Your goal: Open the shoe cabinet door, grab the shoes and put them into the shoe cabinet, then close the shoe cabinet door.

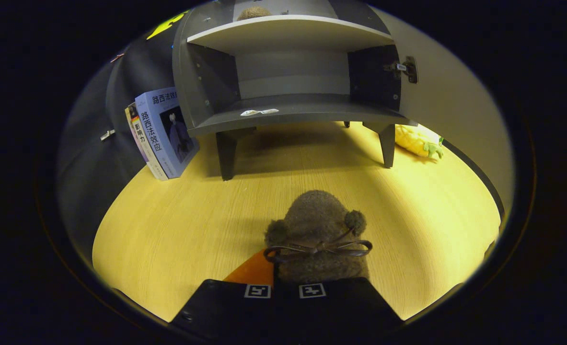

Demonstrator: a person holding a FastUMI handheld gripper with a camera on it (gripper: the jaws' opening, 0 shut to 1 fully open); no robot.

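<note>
Shoe [318, 225], fuzzy w/ bow, sits pinched in closed gripper [285, 287] over the table, cabinet [288, 76] far ahead w/ door [456, 110] open right; carry step, next needs reach fwd onto lower shelf.

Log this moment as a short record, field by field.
cabinet: door open, swung to its right
lower compartment: no shoe inside, a small white tag on its floor
held item: fuzzy brown slipper with bow and pompoms
gripper: jaws shut on the slipper's rear
beside cabinet: books one side, yellow plush the other
floor: light wood
</note>
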